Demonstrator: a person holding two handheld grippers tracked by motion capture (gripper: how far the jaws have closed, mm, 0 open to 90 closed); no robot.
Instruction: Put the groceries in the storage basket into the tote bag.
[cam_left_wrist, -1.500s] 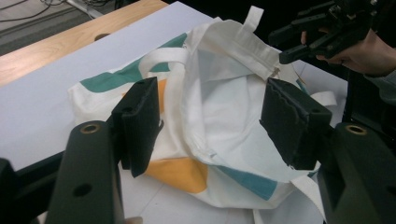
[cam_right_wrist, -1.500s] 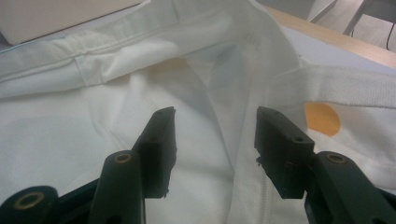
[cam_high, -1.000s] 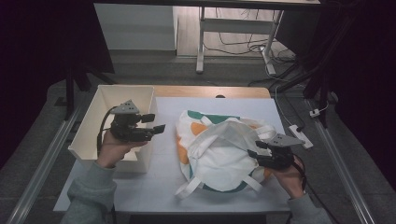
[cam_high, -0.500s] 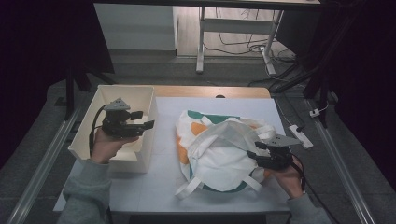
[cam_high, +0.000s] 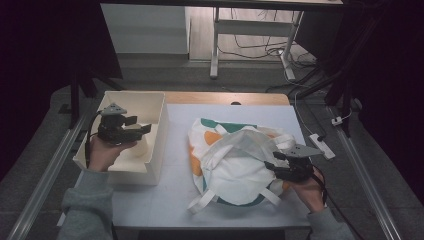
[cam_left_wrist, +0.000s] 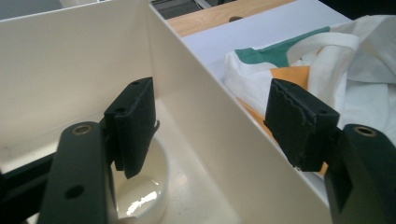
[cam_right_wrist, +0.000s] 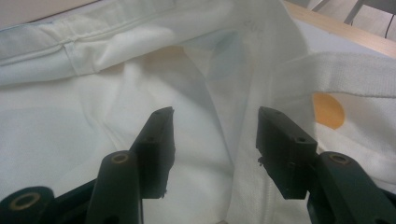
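Left tool (cam_high: 137, 126) is over the white bin (cam_high: 159, 131) at the bench's (cam_high: 175, 200) left; its jaws have just been opening, straddling the bin's right wall, gripping nothing. A white bowl (cam_left_wrist: 144, 189) lies in the bin. Right tool (cam_high: 270, 164) is open against the white tote bag (cam_high: 235, 160) at bench centre-right, a fold between the jaws.

- My left gripper (cam_high: 134, 128): black body, grey three-cornered plate on top, black cable looping off it.
- Its jaws: flat black blocks on black arms, with brass-ringed pivots and small screw holes.
- My right gripper (cam_high: 272, 165): same black build, grey plate, black cable.
- Sleeves (cam_high: 87, 205): grey, long, with ribbed cuffs.
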